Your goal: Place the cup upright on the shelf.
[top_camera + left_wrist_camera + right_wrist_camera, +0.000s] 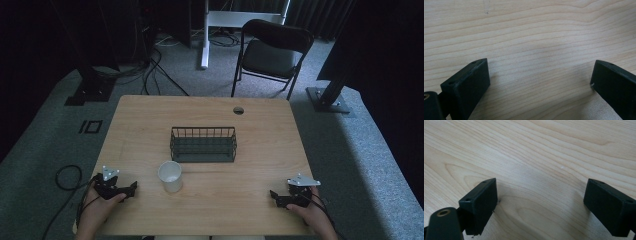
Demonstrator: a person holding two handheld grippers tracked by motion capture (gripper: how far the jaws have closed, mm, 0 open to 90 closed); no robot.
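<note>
A light wooden table (210,205) with a pale wavy grain stands on grey carpet (360,165). Near its far edge, right of centre, is a small round cable hole (238,110). Beyond the far right corner stands a black folding chair (270,52), its seat facing the table. Behind the chair, farther off, is a white metal frame (220,20) with an upright post. Black cables (150,70) trail across the floor beyond the far left corner. Dark curtains close in the far side of the room, and black stand feet (327,100) rest on the carpet to the left and right.
</note>
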